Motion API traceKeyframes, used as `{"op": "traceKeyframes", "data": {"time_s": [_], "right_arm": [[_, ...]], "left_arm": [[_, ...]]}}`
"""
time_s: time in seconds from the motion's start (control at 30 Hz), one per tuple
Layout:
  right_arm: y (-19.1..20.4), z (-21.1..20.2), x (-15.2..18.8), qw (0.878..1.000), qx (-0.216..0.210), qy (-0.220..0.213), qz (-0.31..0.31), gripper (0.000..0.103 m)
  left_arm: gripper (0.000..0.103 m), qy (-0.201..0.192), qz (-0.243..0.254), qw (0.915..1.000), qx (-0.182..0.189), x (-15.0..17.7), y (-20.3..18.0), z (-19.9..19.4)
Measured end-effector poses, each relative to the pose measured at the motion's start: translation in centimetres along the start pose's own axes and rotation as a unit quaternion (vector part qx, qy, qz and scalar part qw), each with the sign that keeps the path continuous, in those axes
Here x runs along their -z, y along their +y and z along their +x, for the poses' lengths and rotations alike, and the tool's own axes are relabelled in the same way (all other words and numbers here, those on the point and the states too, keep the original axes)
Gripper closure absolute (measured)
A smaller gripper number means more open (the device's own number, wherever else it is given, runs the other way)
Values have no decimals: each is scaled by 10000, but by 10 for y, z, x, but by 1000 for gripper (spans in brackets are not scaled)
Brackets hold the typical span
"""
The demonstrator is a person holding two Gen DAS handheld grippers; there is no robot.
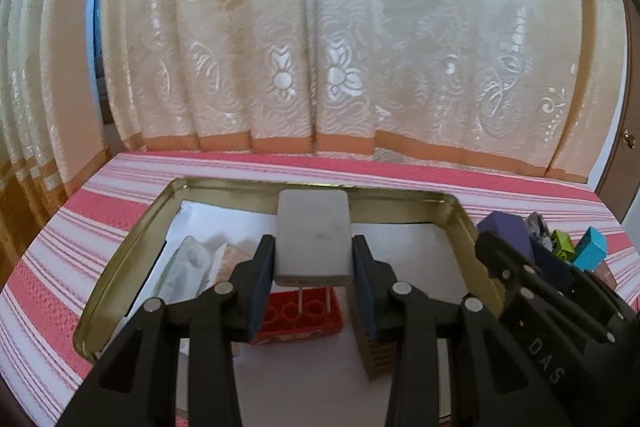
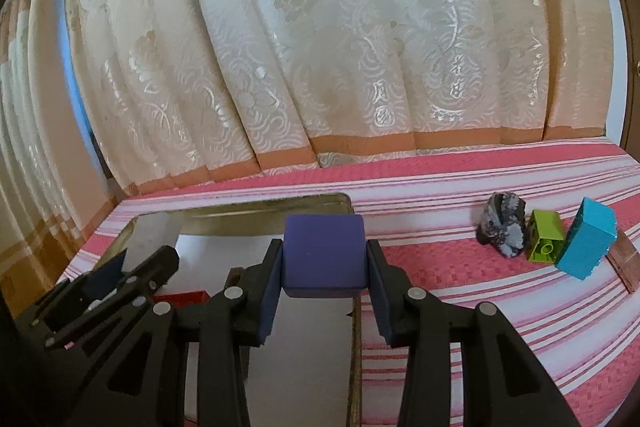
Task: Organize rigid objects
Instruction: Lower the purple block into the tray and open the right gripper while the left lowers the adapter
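Observation:
My left gripper [image 1: 313, 259] is shut on a white plug adapter [image 1: 314, 239] with two metal prongs, held above the gold metal tray [image 1: 472, 239]. Under it in the tray lie a red brick [image 1: 304, 319] and a tan brick [image 1: 378, 355]. My right gripper [image 2: 325, 259] is shut on a purple cube [image 2: 325, 255], held over the tray's right rim [image 2: 354, 347]; the cube also shows in the left wrist view [image 1: 506, 231]. On the striped cloth to the right lie a dark speckled stone [image 2: 504, 227], a lime brick [image 2: 546, 235] and a teal brick [image 2: 586, 243].
The tray holds white paper [image 1: 408, 259] and a clear wrapped item [image 1: 188, 267] at its left. A patterned curtain [image 1: 320, 47] hangs behind the pink striped cloth [image 2: 480, 287]. A brown block edge [image 2: 624, 263] sits at far right.

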State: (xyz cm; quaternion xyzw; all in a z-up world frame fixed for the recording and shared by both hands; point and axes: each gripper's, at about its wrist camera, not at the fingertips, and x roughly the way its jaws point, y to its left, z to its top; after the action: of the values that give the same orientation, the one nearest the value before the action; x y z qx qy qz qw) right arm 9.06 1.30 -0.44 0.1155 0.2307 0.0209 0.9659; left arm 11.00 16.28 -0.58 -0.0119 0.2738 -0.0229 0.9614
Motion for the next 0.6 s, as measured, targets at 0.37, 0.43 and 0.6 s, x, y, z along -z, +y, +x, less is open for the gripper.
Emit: {"op": "traceKeyframes", "data": {"time_s": [0.37, 0.43, 0.6], "right_arm": [[4, 8, 8, 9996, -36, 210, -181, 60], [6, 9, 9, 9995, -12, 202, -252, 60], [8, 8, 10, 9993, -22, 185, -313, 60]], "left_arm": [[66, 254, 27, 9993, -290, 8, 6, 9], [66, 314, 54, 9990, -308, 9, 5, 11], [66, 388, 170, 9981, -436, 11, 3, 15]]}}
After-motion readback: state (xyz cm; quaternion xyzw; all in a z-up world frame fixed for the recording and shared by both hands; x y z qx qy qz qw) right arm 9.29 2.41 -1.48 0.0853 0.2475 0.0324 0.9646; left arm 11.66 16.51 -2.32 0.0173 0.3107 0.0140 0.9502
